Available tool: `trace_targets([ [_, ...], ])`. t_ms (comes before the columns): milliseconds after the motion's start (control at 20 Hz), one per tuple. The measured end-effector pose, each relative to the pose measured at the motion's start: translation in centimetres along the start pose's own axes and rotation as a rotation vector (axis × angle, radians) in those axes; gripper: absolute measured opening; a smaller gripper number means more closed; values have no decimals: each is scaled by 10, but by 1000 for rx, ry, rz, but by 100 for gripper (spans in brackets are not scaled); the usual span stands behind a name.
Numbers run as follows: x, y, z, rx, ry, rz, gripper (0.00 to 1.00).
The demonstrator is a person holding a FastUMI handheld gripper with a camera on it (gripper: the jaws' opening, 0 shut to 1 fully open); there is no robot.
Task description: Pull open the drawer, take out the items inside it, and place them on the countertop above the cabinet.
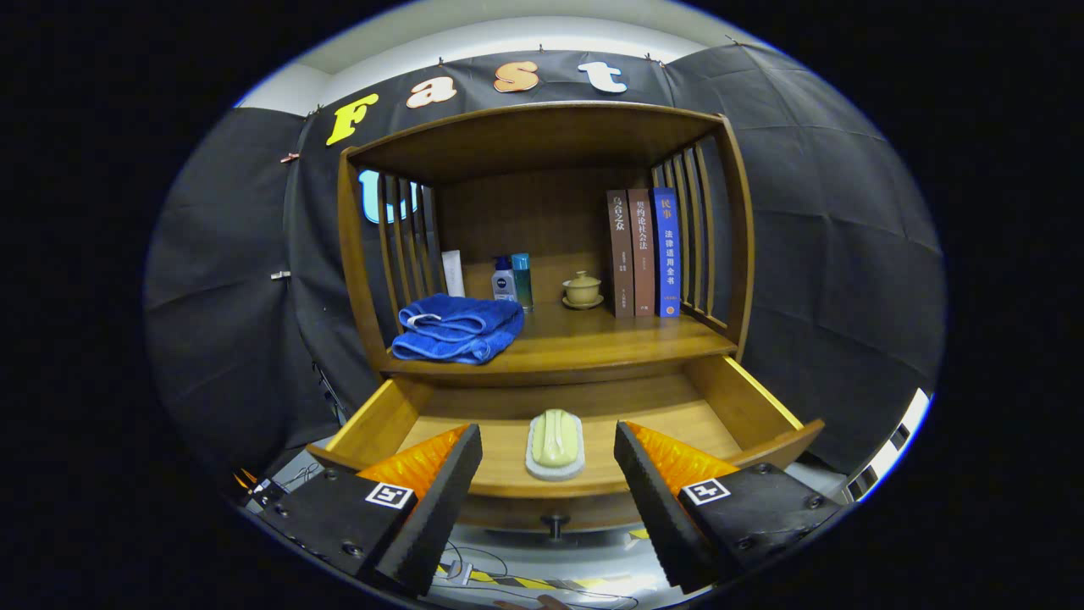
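Note:
The wooden drawer [745,407] of the cabinet stands pulled out towards me, its small dark knob [555,524] on the front panel below. Inside it lies a pale green soap bar [555,438] on a white dish [555,468], near the drawer's front middle. My gripper [548,462] is open, its fingertips wide apart just above the drawer's front edge, with the soap dish between and slightly beyond them. Nothing is held. Above the drawer is the countertop [610,343], a wooden shelf surface.
On the countertop a folded blue towel [458,329] lies at the left, bottles [511,280] and a white tube stand at the back, a lidded cup [582,289] on a saucer sits mid-back, and three books [644,252] stand at the right. Slatted sides and a top board enclose it.

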State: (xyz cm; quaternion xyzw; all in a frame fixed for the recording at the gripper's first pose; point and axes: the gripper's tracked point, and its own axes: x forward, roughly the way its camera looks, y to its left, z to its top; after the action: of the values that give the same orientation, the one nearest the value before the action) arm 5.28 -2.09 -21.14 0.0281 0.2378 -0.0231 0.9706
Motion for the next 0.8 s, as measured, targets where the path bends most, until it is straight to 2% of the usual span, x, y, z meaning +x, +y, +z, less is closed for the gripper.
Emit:
trace_targets([
  [300, 74, 10, -4, -38, 214, 3, 100],
  [650, 142, 5, -58, -24, 519, -14, 99],
  [800, 159, -2, -79, -35, 614, -43, 94],
])
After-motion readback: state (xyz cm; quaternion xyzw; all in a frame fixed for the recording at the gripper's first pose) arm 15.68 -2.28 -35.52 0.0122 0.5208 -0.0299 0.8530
